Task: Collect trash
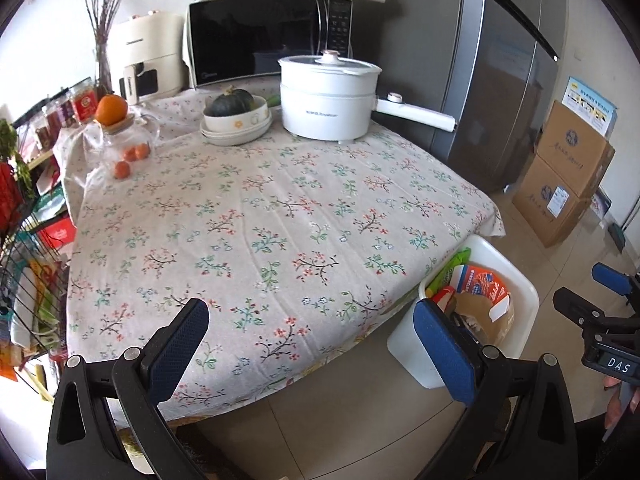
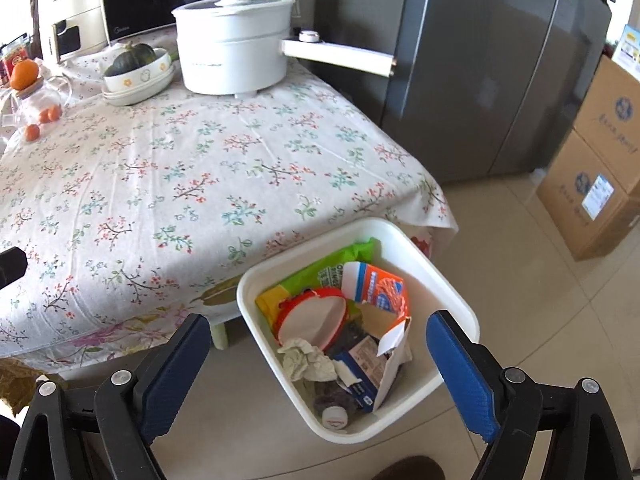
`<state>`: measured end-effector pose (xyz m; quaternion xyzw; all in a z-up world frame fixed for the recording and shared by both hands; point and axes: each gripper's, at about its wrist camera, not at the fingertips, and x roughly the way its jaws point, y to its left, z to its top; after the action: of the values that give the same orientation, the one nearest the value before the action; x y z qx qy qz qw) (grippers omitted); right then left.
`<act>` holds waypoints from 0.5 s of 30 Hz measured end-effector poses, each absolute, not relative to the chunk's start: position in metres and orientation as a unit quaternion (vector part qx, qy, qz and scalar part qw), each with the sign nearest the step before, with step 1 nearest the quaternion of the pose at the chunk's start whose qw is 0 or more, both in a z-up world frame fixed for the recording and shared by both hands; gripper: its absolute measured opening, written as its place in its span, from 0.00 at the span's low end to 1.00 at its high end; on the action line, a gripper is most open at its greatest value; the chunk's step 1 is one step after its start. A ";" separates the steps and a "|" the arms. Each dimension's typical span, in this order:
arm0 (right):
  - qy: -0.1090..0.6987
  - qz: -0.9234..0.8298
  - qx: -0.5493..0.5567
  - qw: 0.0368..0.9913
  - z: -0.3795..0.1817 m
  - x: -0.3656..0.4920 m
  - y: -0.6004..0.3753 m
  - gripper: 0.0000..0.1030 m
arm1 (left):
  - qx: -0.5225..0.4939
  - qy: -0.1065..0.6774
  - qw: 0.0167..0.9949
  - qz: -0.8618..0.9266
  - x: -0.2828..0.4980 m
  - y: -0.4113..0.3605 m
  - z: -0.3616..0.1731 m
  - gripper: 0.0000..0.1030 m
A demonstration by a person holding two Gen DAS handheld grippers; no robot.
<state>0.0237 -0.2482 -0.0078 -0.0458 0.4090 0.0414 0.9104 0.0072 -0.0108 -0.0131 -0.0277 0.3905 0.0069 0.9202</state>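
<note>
A white bin [image 2: 448, 280] stands on the floor at the table's near right corner. It holds trash: a green wrapper [image 2: 340, 258], an orange-and-white carton [image 2: 380, 286], a red-rimmed lid [image 2: 316, 316], crumpled paper [image 2: 308, 360] and a blue box [image 2: 360, 372]. My right gripper [image 2: 320, 364] is open and empty, hovering above the bin. My left gripper [image 1: 316, 344] is open and empty over the table's front edge, with the bin [image 1: 516, 280] to its right. The right gripper [image 1: 612, 292] shows at the right edge of the left wrist view.
The table [image 1: 280, 208] has a floral cloth. At its back stand a white electric pot [image 1: 328, 96], a bowl with a squash [image 1: 236, 114], a glass jar with oranges [image 1: 124, 140], a microwave [image 1: 264, 36]. A fridge [image 2: 480, 72] and cardboard boxes [image 2: 596, 160] are right. A wire rack [image 1: 28, 240] is left.
</note>
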 end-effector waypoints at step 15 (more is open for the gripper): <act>0.335 0.051 -0.054 0.939 0.022 0.010 -0.221 0.97 | -0.032 0.343 0.938 0.019 -0.016 -0.003 0.006 1.00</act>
<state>0.0100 -0.2207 0.0222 -0.0544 0.3351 0.0514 0.9392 -0.0158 -0.0033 0.0062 -0.0319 0.3434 0.0190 0.9385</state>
